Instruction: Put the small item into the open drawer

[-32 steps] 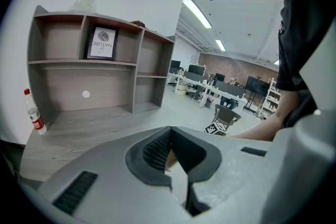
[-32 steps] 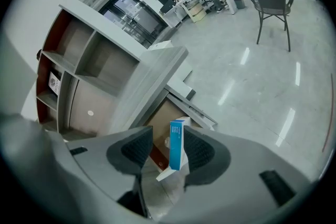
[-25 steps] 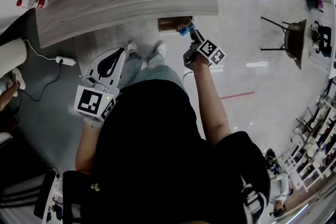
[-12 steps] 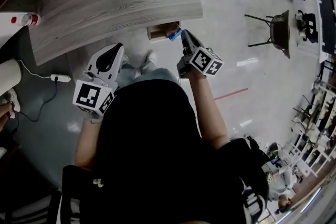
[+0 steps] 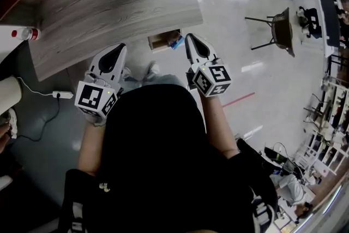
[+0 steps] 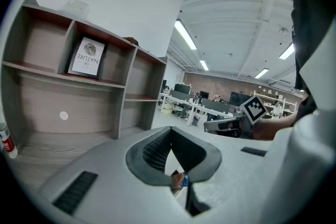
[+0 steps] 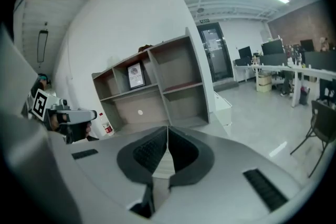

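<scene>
the small blue packet (image 5: 175,41) lies at the right end of the open brown drawer (image 5: 159,41), upper centre of the frame, under the edge of the grey wood-grain desk (image 5: 109,5). right gripper (image 5: 192,41) just beside it, jaws clenched on nothing. left gripper (image 5: 115,52) at centre left, jaws together, empty too.

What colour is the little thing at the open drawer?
The small item is mostly blue; the head view shows it best.
</scene>
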